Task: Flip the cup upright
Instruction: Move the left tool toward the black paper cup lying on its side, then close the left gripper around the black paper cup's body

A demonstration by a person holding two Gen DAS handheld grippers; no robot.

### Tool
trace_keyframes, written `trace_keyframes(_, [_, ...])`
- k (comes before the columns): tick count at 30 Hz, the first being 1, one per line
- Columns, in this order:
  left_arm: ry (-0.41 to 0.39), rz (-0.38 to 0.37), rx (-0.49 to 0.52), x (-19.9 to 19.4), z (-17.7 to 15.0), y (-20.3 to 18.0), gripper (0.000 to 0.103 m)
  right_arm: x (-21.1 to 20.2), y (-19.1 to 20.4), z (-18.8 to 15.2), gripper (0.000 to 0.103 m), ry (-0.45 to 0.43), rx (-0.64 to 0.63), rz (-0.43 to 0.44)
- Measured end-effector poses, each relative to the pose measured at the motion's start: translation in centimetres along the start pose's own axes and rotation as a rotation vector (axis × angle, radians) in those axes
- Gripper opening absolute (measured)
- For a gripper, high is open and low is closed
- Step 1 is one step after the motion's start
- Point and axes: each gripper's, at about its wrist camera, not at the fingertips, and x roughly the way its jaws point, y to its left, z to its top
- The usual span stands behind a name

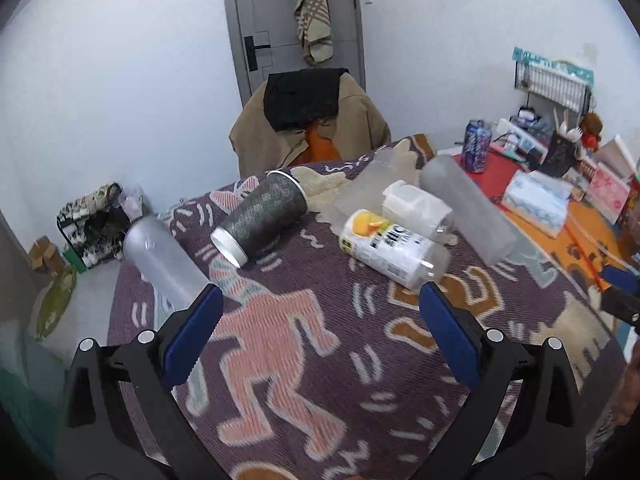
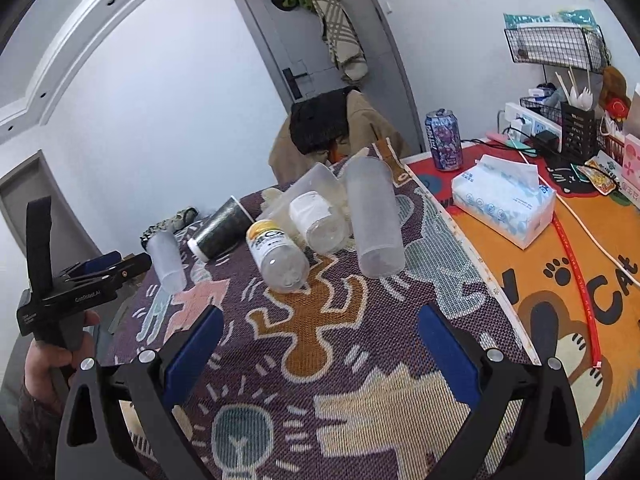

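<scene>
Left wrist view: dark cup [image 1: 260, 216] lies on its side near the table's far-left edge, ahead-left of my left gripper [image 1: 320, 312], nearer than right gripper [image 2: 320, 332]; both gape wide, empty.

Frosted matt plastic cup [image 1: 468, 210]; rough woven cloth [image 1: 320, 344].

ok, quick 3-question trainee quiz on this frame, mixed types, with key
1. True or false: the dark patterned cup stands upright on the blanket.
2. Which stands upright? A) frosted cup B) orange-label cup C) purple can
3. Fill in: both the left gripper and the right gripper are ____.

Key: 1 false, it lies on its side. 2 C. 3 open, holding nothing.
</scene>
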Motion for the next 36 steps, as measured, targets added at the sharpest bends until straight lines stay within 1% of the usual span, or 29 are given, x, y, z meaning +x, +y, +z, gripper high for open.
trace_keyframes(1, [0.019, 0.009, 0.014, 0.7, 0.3, 0.3, 0.097, 0.3, 0.0, 0.2, 0.095, 0.004, 0.004, -0.003])
trace_keyframes(5, [0.045, 0.038, 0.053, 3.3, 2.0, 1.8, 0.097, 1.7, 0.0, 1.0, 0.095, 0.016, 0.009, -0.021])
trace_keyframes(9, [0.075, 0.069, 0.150, 6.2, 3.4, 3.0, 0.097, 3.6, -0.4, 1.5, 0.095, 0.046, 0.031, -0.042])
trace_keyframes(11, [0.104, 0.075, 0.205, 7.8, 3.8, 3.4, 0.097, 4.7, -0.7, 1.7, 0.095, 0.058, 0.048, -0.063])
trace_keyframes(13, [0.138, 0.103, 0.258, 9.7, 4.2, 3.9, 0.097, 5.7, -1.0, 1.9, 0.095, 0.058, 0.067, -0.084])
trace_keyframes(15, [0.172, 0.092, 0.279, 11.3, 4.5, 4.4, 0.097, 6.4, -1.2, 2.0, 0.095, 0.057, 0.087, -0.100])
trace_keyframes(17, [0.200, 0.101, 0.306, 13.2, 4.6, 4.8, 0.097, 7.3, -1.6, 2.1, 0.095, 0.058, 0.114, -0.113])
trace_keyframes(18, [0.214, 0.096, 0.314, 14.0, 4.7, 5.1, 0.097, 7.7, -1.8, 2.1, 0.095, 0.059, 0.124, -0.119])
trace_keyframes(19, [0.242, 0.073, 0.295, 15.1, 4.8, 5.7, 0.097, 8.0, -1.9, 2.1, 0.095, 0.061, 0.130, -0.123])
trace_keyframes(23, [0.265, 0.086, 0.301, 17.3, 5.4, 6.5, 0.097, 8.7, -2.3, 2.4, 0.095, 0.060, 0.144, -0.146])
trace_keyframes(27, [0.313, 0.072, 0.315, 19.8, 5.3, 6.7, 0.097, 9.0, -2.7, 2.5, 0.095, 0.055, 0.156, -0.158])
trace_keyframes(29, [0.338, 0.052, 0.314, 21.3, 5.6, 6.8, 0.096, 9.1, -2.8, 2.4, 0.095, 0.054, 0.161, -0.160])
trace_keyframes(30, [0.350, 0.059, 0.313, 22.1, 5.7, 7.0, 0.096, 9.2, -2.9, 2.3, 0.095, 0.055, 0.163, -0.161])
trace_keyframes(32, [0.368, 0.077, 0.309, 23.2, 5.8, 7.4, 0.090, 9.5, -3.1, 2.0, 0.095, 0.069, 0.177, -0.154])
trace_keyframes(35, [0.419, 0.059, 0.302, 24.5, 5.7, 7.5, 0.081, 9.6, -3.0, 1.8, 0.095, 0.073, 0.172, -0.150])
trace_keyframes(36, [0.437, 0.083, 0.328, 25.0, 5.4, 7.2, 0.080, 9.5, -3.0, 1.7, 0.095, 0.072, 0.172, -0.149])
